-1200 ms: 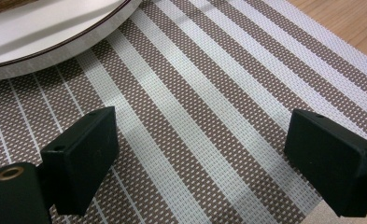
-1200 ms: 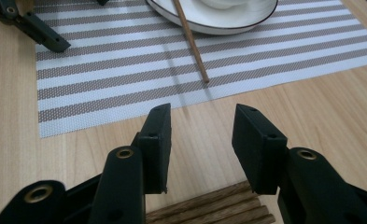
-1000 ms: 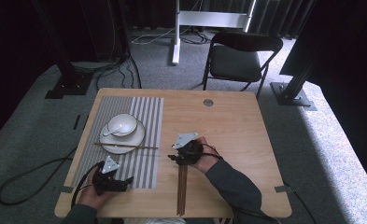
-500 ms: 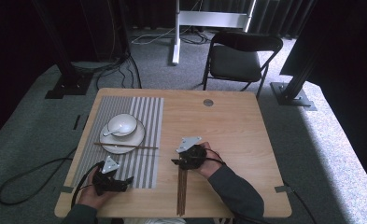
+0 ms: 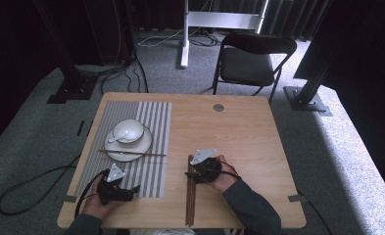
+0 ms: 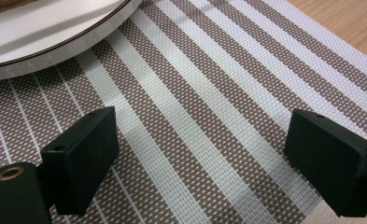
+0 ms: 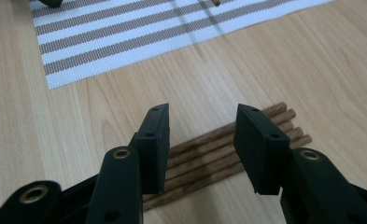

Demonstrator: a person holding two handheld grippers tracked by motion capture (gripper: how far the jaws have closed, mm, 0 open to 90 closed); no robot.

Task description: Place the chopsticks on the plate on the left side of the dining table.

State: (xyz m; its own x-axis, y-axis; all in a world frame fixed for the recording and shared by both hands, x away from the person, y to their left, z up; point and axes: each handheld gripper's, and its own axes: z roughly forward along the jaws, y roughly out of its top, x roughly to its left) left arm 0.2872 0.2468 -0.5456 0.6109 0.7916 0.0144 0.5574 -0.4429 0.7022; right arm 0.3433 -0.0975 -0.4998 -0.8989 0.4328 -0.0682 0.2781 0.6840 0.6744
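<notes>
A bundle of several brown chopsticks (image 5: 190,205) lies on the wooden table (image 5: 239,132) near its front edge. My right gripper (image 5: 192,173) hangs low over the bundle's far end. In the right gripper view the gripper (image 7: 203,113) is open, its jaws straddling the chopsticks (image 7: 204,151) without pressing them. My left gripper (image 5: 129,189) rests over the near part of the striped placemat (image 5: 153,117), open and holding nothing (image 6: 200,135). On the mat stands a white plate (image 5: 143,145) with a bowl (image 5: 130,129) and spoon (image 5: 115,138); one chopstick (image 5: 131,153) lies across the plate's front.
The plate's rim (image 6: 55,44) is just beyond my left gripper's jaws. A round grommet (image 5: 218,107) sits at the table's far edge. A folding chair (image 5: 251,61) stands behind the table, and cables (image 5: 28,188) trail on the floor at the left.
My right gripper has drifted slightly toward the near edge and lower over the chopstick bundle. The left gripper has stayed put.
</notes>
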